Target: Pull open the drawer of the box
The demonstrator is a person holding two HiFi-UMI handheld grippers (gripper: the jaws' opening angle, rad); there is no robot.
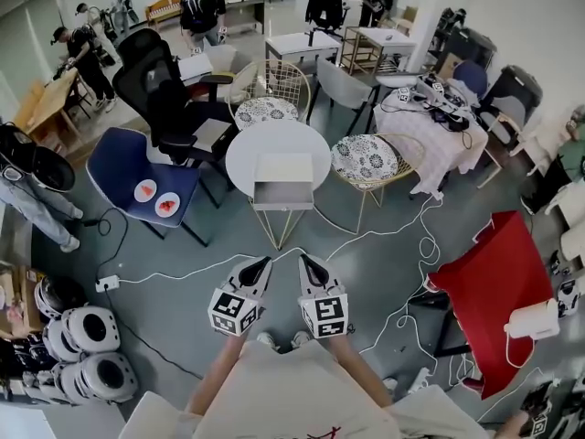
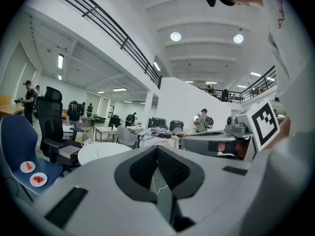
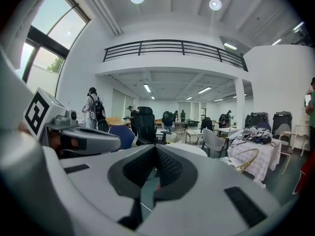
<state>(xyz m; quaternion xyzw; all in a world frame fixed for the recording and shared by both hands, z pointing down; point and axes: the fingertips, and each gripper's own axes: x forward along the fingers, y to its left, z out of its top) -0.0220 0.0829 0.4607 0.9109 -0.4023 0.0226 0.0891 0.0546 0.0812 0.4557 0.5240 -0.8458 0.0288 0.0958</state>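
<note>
Open office hall with desks, chairs, mezzanine.

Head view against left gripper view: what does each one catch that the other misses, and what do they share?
Only the head view shows the box on the round white table and the red table off to the right.

Only the left gripper view shows the ceiling lights, the balcony railing and, up close, the left gripper with its jaws together and nothing between them.

Both show that round table, the blue chair with two plates on its seat, and the right gripper.
</note>
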